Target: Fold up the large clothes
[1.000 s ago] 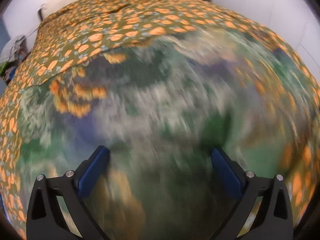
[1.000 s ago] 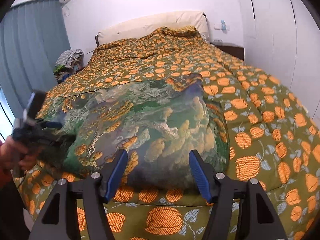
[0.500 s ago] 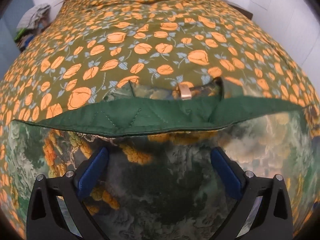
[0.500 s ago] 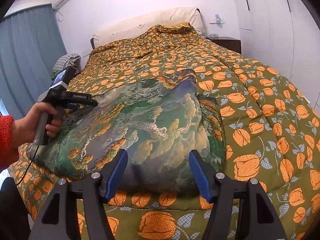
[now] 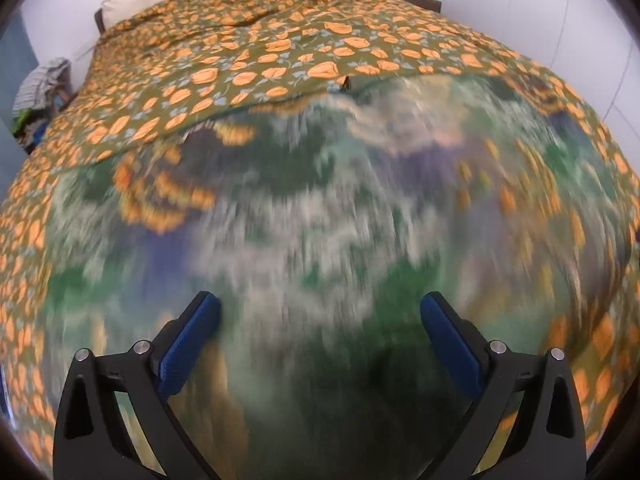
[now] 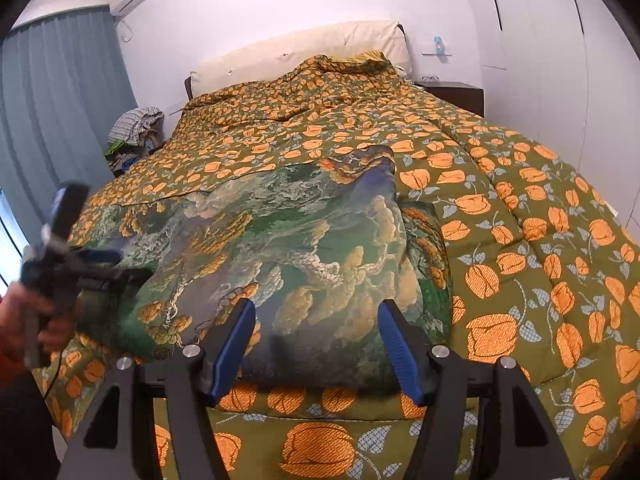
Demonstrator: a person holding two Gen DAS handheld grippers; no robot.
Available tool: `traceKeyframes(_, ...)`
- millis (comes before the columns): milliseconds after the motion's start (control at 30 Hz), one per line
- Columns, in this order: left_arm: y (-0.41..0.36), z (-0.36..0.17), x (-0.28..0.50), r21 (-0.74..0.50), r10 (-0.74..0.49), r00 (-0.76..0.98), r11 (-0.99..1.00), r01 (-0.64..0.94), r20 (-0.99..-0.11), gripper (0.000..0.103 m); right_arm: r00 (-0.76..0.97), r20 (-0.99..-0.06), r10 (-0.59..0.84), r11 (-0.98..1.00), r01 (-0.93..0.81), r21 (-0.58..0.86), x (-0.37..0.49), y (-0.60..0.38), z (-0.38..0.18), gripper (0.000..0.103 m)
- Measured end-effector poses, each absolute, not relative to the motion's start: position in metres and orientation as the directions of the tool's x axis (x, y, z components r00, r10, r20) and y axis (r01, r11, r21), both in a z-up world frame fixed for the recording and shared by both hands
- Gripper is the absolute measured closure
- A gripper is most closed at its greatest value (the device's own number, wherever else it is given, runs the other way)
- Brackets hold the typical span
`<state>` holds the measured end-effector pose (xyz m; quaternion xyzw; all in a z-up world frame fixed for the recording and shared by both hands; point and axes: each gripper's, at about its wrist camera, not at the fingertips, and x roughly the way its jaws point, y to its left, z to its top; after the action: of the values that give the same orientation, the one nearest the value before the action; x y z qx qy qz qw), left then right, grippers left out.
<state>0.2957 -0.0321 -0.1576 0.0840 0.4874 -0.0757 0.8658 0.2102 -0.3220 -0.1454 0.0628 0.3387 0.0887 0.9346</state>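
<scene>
A padded garment (image 6: 304,248) printed in green, blue and tan lies folded in a thick bundle on the orange-flowered bedspread (image 6: 520,220). My right gripper (image 6: 316,312) hovers open over the garment's near edge, with nothing between its blue pads. A hand (image 6: 24,320) holds my left gripper (image 6: 92,264), blurred, at the garment's left edge. In the left wrist view the left gripper (image 5: 320,320) is open and looks down on the motion-blurred garment (image 5: 320,220), with bedspread (image 5: 280,52) beyond. I cannot tell whether its fingers touch the cloth.
A cream headboard (image 6: 304,52) stands at the far end of the bed. A pile of clothes (image 6: 136,124) and a blue curtain (image 6: 60,100) are on the left. A dark nightstand (image 6: 456,94) and white wardrobe doors (image 6: 540,60) are on the right.
The left gripper swung up over the garment toward its far edge, where green lining showed, and has come back down to the left edge. The right gripper and the garment have stayed put.
</scene>
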Motion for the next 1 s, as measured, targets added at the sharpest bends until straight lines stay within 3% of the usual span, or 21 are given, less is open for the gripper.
traceKeyframes(433, -0.037, -0.150, 0.205, 0.099, -0.004, 0.549, 0.982, 0.158, -0.836, 0.002, 0.760, -0.635, 0.139, 0.990, -0.116, 0.077, 0.192, -0.303, -0.147, 0.037)
traceKeyframes(533, -0.036, -0.152, 0.193, 0.080, -0.007, 0.560, 0.988, 0.131, -0.828, 0.001, 0.762, -0.638, 0.108, 0.993, -0.113, 0.033, 0.185, -0.295, -0.148, 0.034)
traceKeyframes(600, -0.034, -0.155, 0.190, 0.071, -0.008, 0.564, 0.991, 0.118, -0.826, 0.001, 0.764, -0.641, 0.075, 0.995, -0.095, 0.003, 0.180, -0.290, -0.149, 0.024)
traceKeyframes(1000, -0.034, -0.176, 0.176, 0.058, -0.006, 0.568, 0.994, 0.095, -0.823, 0.001, 0.775, -0.632, 0.022, 0.997, -0.067, -0.047, 0.162, -0.275, -0.150, 0.023)
